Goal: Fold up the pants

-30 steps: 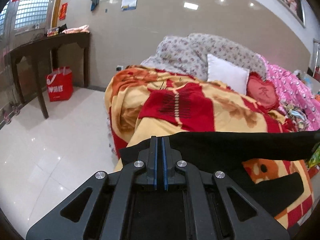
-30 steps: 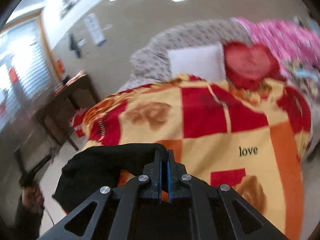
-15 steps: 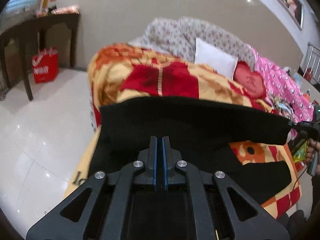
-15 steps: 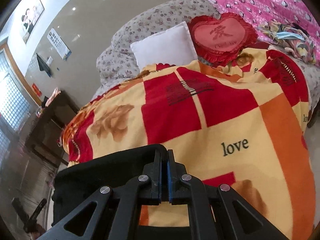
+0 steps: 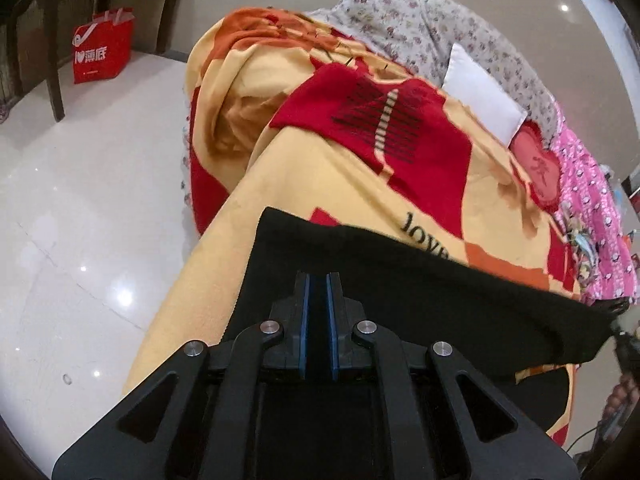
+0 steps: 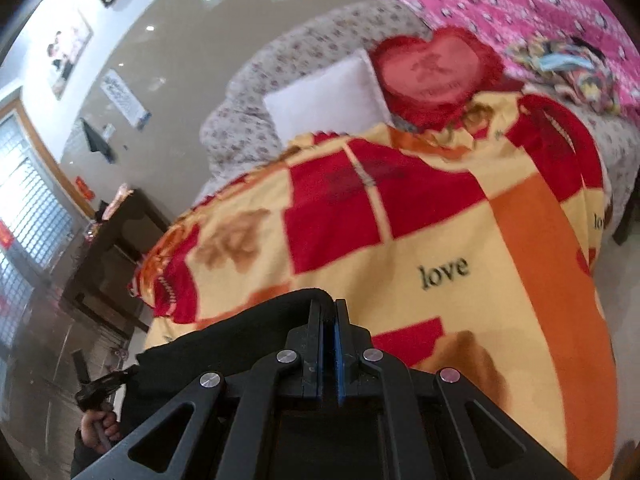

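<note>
The black pants (image 5: 440, 300) stretch in a wide band across the near end of a yellow, red and orange blanket (image 5: 320, 184) on the bed. My left gripper (image 5: 318, 280) is shut on their near left edge, with black cloth between its blue pads. In the right wrist view the pants (image 6: 224, 344) run off to the left, and my right gripper (image 6: 329, 308) is shut on their top corner above the blanket (image 6: 400, 280). A hand (image 6: 96, 432) holding the other gripper shows at the lower left. The pants' lower part is hidden behind the gripper bodies.
A white pillow (image 5: 480, 92), a red heart cushion (image 6: 436, 72) and a pink quilt (image 6: 540, 12) lie at the bed's far end. A red bag (image 5: 102, 46) stands on the glossy white floor (image 5: 80, 200) by a dark wooden table (image 6: 116, 240) to the left.
Both grippers have come down and forward over the bed, still shut on the pants. The stretched black cloth has sunk from mid-air onto the blanket, and the left view has tilted downward.
</note>
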`<control>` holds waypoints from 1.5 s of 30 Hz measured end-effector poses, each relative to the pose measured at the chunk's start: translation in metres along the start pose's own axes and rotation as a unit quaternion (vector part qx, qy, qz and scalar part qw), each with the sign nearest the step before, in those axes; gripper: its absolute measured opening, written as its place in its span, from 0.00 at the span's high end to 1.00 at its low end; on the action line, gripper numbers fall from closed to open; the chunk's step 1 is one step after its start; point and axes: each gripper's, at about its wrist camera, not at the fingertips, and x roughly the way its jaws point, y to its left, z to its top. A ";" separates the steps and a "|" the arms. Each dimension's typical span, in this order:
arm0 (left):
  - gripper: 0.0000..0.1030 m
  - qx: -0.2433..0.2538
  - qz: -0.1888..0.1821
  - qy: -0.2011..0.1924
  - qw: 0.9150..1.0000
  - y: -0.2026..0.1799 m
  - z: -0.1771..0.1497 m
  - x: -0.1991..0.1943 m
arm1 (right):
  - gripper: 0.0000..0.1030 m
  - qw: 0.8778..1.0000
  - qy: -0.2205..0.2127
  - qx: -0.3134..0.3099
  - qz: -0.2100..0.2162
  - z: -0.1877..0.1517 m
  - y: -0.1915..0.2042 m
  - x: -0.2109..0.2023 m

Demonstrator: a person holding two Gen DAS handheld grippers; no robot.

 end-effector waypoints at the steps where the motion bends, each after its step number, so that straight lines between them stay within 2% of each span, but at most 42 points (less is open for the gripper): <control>1: 0.95 -0.001 0.001 -0.009 1.000 0.000 0.000 -0.002 | 0.96 1.000 0.003 -0.008 -0.008 0.000 -0.002 0.010; 4: 0.95 -0.009 0.006 -0.011 1.000 -0.003 0.005 0.000 | 0.96 0.998 0.002 -0.042 -0.050 0.004 -0.006 0.038; 7: 0.95 -0.006 -0.002 -0.027 1.000 -0.010 0.004 -0.007 | 0.96 0.995 0.011 -0.042 -0.087 0.006 -0.019 0.067; 9: 0.95 0.003 -0.007 -0.033 0.999 -0.014 0.000 -0.014 | 0.96 0.992 0.015 -0.052 -0.116 0.005 -0.020 0.072; 13: 0.95 0.022 -0.018 -0.036 0.999 -0.020 -0.015 -0.030 | 0.96 0.982 -0.003 -0.104 -0.158 -0.008 -0.007 0.053; 17: 0.78 0.036 -0.026 -0.042 0.998 -0.028 -0.029 -0.039 | 0.94 0.971 -0.033 -0.129 -0.197 -0.013 -0.010 0.034; 18: 0.77 0.041 -0.023 -0.045 0.998 -0.031 -0.031 -0.039 | 0.94 0.973 -0.032 -0.118 -0.197 -0.012 -0.015 0.031; 20: 0.77 0.049 -0.015 -0.044 0.998 -0.036 -0.034 -0.037 | 0.94 0.980 -0.017 -0.099 -0.172 -0.013 -0.019 0.027; 21: 0.77 0.048 -0.019 -0.039 0.998 -0.037 -0.036 -0.035 | 0.94 0.984 0.006 -0.098 -0.146 -0.019 -0.016 0.027; 24: 0.77 0.057 -0.022 -0.031 0.998 -0.042 -0.039 -0.028 | 0.94 0.983 0.059 -0.131 -0.116 -0.040 0.001 0.039; 26: 0.77 0.055 -0.015 -0.020 0.998 -0.041 -0.039 -0.020 | 0.94 0.979 0.087 -0.140 -0.117 -0.048 0.003 0.056; 29: 0.77 0.038 -0.014 -0.008 0.999 -0.038 -0.040 -0.009 | 0.94 0.978 0.125 -0.105 -0.132 -0.051 -0.016 0.091; 31: 0.77 0.032 -0.014 -0.002 0.999 -0.036 -0.042 -0.005 | 0.94 0.984 0.100 -0.083 -0.124 -0.041 -0.027 0.102; 33: 0.74 0.031 -0.014 0.005 0.999 -0.036 -0.042 -0.002 | 0.94 0.986 0.099 -0.054 -0.121 -0.029 -0.035 0.109; 37: 0.73 0.026 -0.007 0.013 1.000 -0.036 -0.044 0.004 | 0.93 0.985 0.095 -0.061 -0.131 -0.025 -0.033 0.113; 40: 0.58 0.038 -0.015 0.009 0.999 -0.042 -0.046 0.005 | 0.88 0.983 0.091 -0.088 -0.131 -0.032 -0.027 0.110; 42: 0.35 0.061 -0.018 0.009 0.998 -0.051 -0.048 0.007 | 0.85 0.982 0.104 -0.094 -0.127 -0.033 -0.023 0.107; 44: 0.25 0.098 -0.005 0.013 0.995 -0.065 -0.051 0.011 | 0.85 0.982 0.112 -0.075 -0.130 -0.036 -0.019 0.098; 45: 0.23 0.108 0.004 0.011 0.994 -0.069 -0.053 0.012 | 0.85 0.984 0.103 -0.075 -0.126 -0.040 -0.011 0.090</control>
